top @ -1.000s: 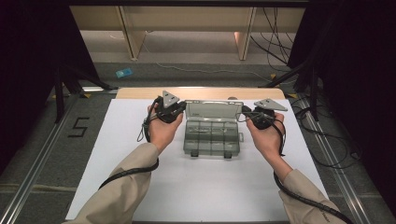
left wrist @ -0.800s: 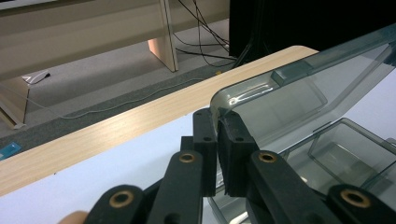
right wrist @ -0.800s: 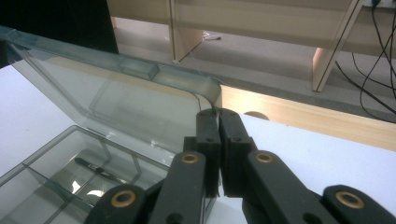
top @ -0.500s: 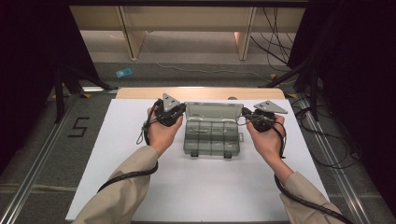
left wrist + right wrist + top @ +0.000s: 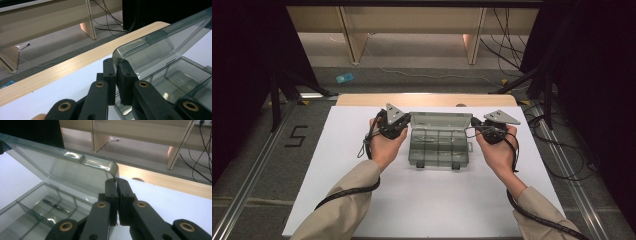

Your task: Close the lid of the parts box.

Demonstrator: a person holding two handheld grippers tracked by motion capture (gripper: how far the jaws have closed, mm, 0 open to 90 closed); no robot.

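Observation:
A clear grey compartment box (image 5: 439, 149) sits mid-table with its lid (image 5: 441, 120) raised toward the far side. My left gripper (image 5: 408, 122) is shut on the lid's left corner. In the left gripper view the pads (image 5: 116, 72) pinch the lid's rounded edge (image 5: 155, 47). My right gripper (image 5: 472, 129) is shut on the lid's right corner. The right gripper view shows its jaws (image 5: 117, 192) clamped on the lid's rim (image 5: 70, 172). Below the lid lie open compartments (image 5: 37, 205), one holding a thin dark item (image 5: 53, 205).
The box rests on a white sheet (image 5: 427, 200) with a wooden table edge (image 5: 362, 99) beyond it. On the floor are a "5" mark (image 5: 296, 136), a blue item (image 5: 344, 78), cables (image 5: 562, 150) at right, and wooden furniture legs (image 5: 474, 50) farther back.

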